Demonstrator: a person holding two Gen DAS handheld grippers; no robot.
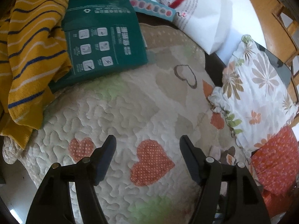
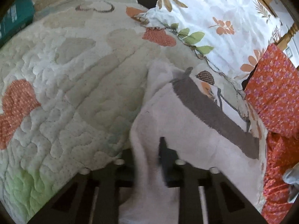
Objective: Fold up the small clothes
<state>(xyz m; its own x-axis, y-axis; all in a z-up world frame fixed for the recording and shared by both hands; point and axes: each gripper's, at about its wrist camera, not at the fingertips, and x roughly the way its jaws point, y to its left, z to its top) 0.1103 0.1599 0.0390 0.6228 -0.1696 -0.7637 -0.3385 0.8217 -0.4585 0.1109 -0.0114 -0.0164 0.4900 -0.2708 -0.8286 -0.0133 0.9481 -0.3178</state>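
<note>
A small pale pink garment [image 2: 186, 123] with a grey band [image 2: 214, 115] lies on the quilted bedspread [image 2: 74, 74]. One edge of it is bunched up in my right gripper [image 2: 149, 149], which is shut on the cloth. Only the right finger [image 2: 164, 149] shows; the fabric hides the left one. In the left wrist view my left gripper [image 1: 148, 140] hangs open over the bedspread [image 1: 130, 112] above an orange heart patch, with nothing between its fingers. A yellow striped sweater [image 1: 31, 56] is heaped at the far left.
A green printed package [image 1: 104, 43] lies beside the sweater, with a white paper bag [image 1: 201, 15] behind it. A floral pillow [image 1: 257, 93] [image 2: 214, 18] and a red flowered cloth [image 1: 278, 158] [image 2: 276, 93] line the right side. The quilt's edge drops off at the near left.
</note>
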